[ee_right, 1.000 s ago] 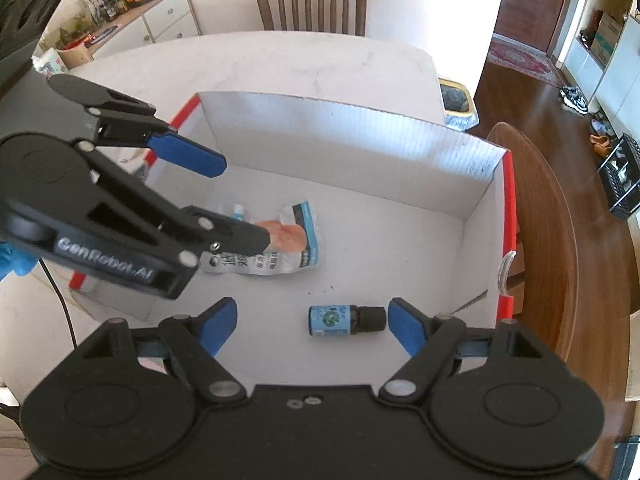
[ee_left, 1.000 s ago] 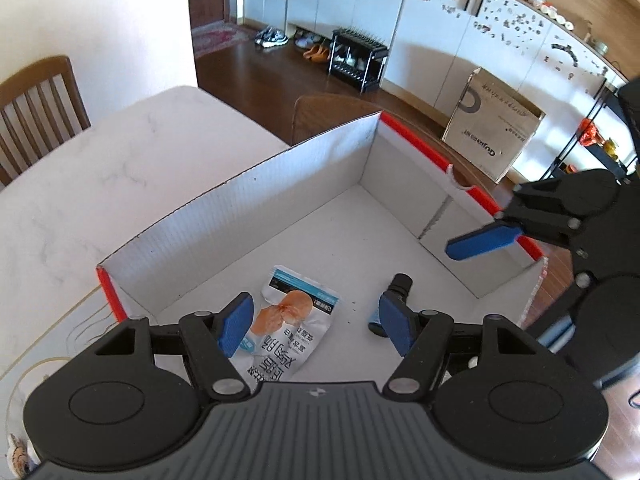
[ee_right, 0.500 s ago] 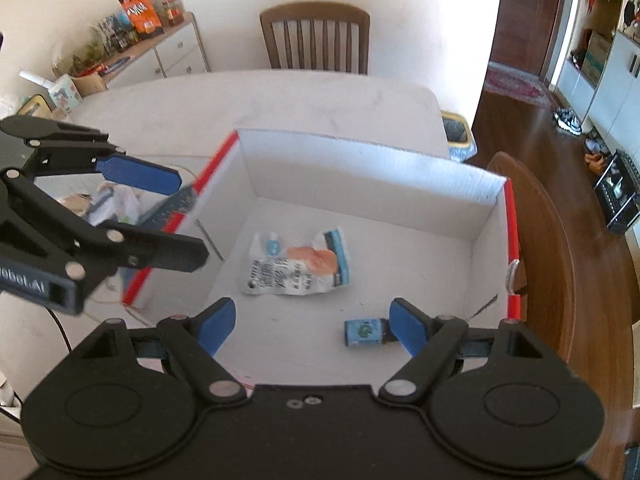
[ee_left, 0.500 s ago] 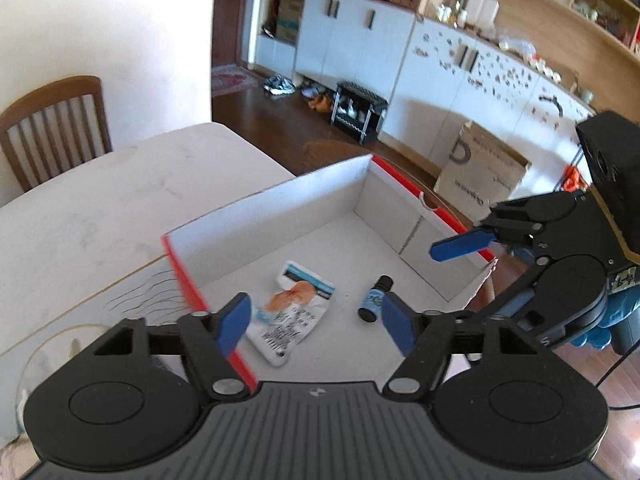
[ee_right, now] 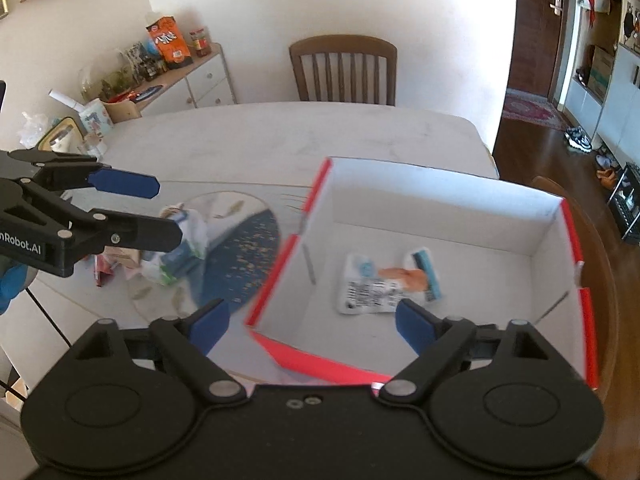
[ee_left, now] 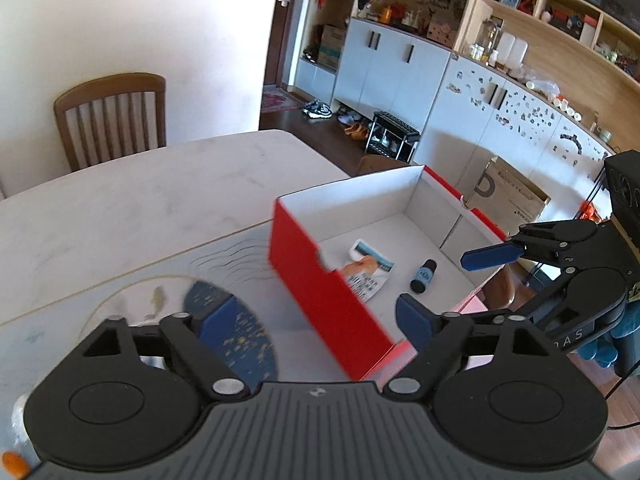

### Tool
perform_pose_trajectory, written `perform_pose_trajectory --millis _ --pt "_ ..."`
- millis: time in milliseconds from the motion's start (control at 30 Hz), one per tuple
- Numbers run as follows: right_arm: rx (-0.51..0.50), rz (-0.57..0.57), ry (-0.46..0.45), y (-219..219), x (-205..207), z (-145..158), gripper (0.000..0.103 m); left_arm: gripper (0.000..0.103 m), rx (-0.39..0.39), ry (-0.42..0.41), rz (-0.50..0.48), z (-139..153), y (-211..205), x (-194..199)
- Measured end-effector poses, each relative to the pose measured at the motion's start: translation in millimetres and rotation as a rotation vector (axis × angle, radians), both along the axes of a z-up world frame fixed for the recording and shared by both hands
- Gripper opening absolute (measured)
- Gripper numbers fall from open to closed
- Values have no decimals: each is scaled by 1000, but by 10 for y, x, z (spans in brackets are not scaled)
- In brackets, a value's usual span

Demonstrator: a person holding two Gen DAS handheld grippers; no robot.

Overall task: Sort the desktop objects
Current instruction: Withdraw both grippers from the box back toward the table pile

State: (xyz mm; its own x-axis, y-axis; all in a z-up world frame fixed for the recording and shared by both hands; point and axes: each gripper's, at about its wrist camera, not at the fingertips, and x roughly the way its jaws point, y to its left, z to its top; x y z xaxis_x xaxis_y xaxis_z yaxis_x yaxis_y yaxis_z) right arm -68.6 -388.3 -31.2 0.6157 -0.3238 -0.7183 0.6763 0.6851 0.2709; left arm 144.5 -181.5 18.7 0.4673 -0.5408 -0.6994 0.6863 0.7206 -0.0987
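- Two grippers hang above a pale marble table (ee_left: 120, 208), both with jaws spread wide and nothing between them.
- Left gripper (ee_left: 308, 322) sits over the near red wall of an open box (ee_left: 320, 280) — one blue finger over the placemat, the other over the box's corner.
- Right gripper (ee_right: 310, 320) straddles the box's left wall in its own view; in the left wrist view it shows at the far right (ee_left: 492, 256), beyond the box's far side.
- Inside the box, on its white floor, lies a flat snack packet (ee_left: 368, 270) with an orange picture and a blue band.
- Just beside it, apart from it, a small dark bottle (ee_left: 422, 276) with a blue label lies on its side.
- Outside the box, a placemat (ee_right: 240, 256) with a dark blue speckled patch lies on the table.
- On the mat's far edge sits a loose heap of wrappers and bags (ee_right: 176, 248), partly hidden by the left gripper — too blurred to name singly.
- At the table's far side stands a wooden chair (ee_right: 343, 70).
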Motion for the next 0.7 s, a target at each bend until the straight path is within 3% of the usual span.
perform_pose_trajectory --millis 67,167,700 --pt "-14 -1 -4 93 108 21 92 89 0 0 17 -18 167 -11" --pt "-6 -13 -25 201 258 39 92 103 -2 12 30 -57 386 -4" --pt "22 -85 -35 657 965 33 93 103 3 -8 97 -332 1472 -55"
